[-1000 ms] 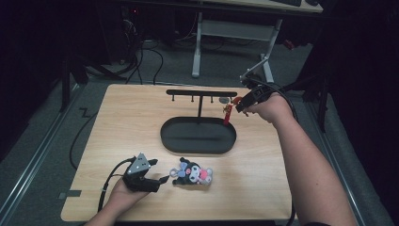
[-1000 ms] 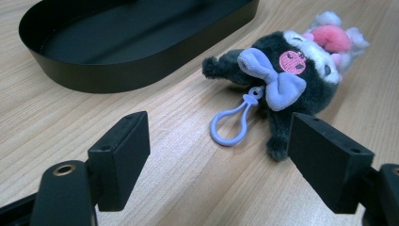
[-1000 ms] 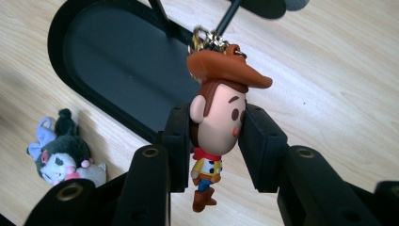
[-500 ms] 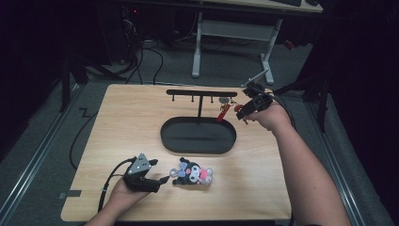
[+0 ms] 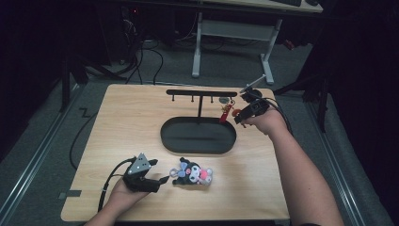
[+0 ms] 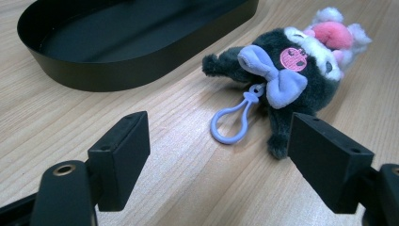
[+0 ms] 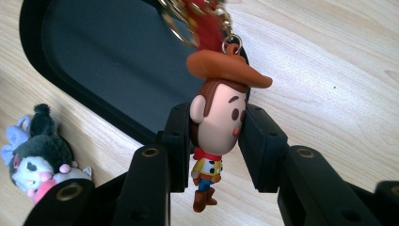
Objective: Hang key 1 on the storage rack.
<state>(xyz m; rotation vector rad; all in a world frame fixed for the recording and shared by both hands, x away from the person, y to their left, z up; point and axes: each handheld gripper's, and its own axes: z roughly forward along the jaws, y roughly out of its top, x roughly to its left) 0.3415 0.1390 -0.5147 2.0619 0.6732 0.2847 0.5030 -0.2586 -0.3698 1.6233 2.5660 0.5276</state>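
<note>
No legible writing anywhere. 2 keychains: 1 cowboy figure keychain (image 7: 217,123) clamped by the head in the right gripper (image 7: 216,141), frame centre; 1 plush keychain (image 6: 301,70) upper right, ahead of the left gripper (image 6: 219,150), jaws apart. 1 black tray (image 6: 113,70).

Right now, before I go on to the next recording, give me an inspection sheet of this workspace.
Surface: light wooden table, no spills seen.
Job's things: cowboy figure keychain clamped by its head, hanging beside the right end of the black hook rack; oval black tray empty; plush keychain lying on the wood, its lilac clip flat.
Clutter: nothing seen.
Grippers: right gripper shut on the figure; left gripper open, resting on the table short of the plush.
Cables: black cable loops from the left gripper; more cables on the floor behind.
Surroundings: dark room, white desk frame behind.
</note>
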